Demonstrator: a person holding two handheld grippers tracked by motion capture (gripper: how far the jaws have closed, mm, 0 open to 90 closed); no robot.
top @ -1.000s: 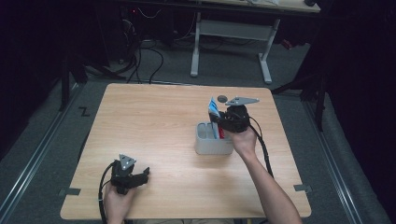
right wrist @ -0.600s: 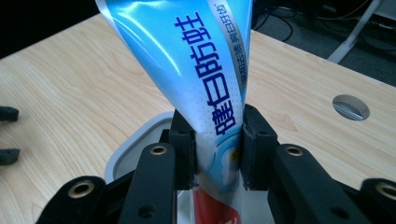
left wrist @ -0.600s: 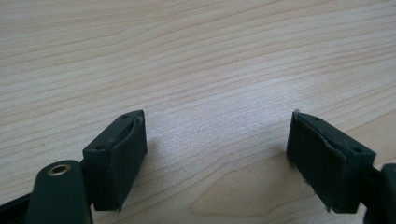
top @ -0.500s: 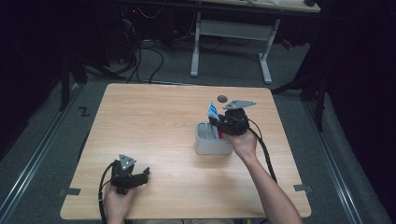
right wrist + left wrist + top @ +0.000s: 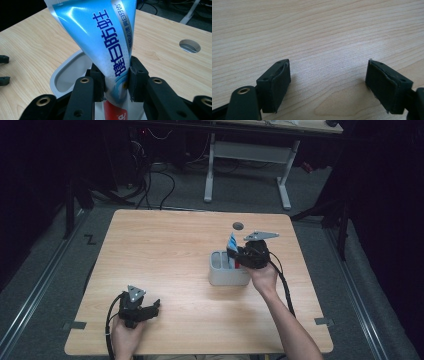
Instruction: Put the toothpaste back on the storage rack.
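Item: toothpaste tube (image 5: 105,47), blue and white with a red band at its lower end, printed with blue characters; seen in the centre of the right gripper view, upright with a slight tilt, its lower end inside a grey holder (image 5: 66,75). In the high view the tube (image 5: 232,245) stands at the right of centre, in the right-hand part of the grey holder (image 5: 220,275), which sits on the wooden table (image 5: 165,245). Right gripper (image 5: 115,77): jaws pinching the tube from both sides just above the red band; in the high view it (image 5: 240,256) lies right of the holder, held by a hand (image 5: 264,277) reaching up from the lower edge. Left gripper (image 5: 327,82): jaws spread wide, with bare wood between them; in the high view it (image 5: 152,307) rests at the lower left of the table, well apart from the holder. Also present: a round hole (image 5: 238,225) in the tabletop, above the holder.
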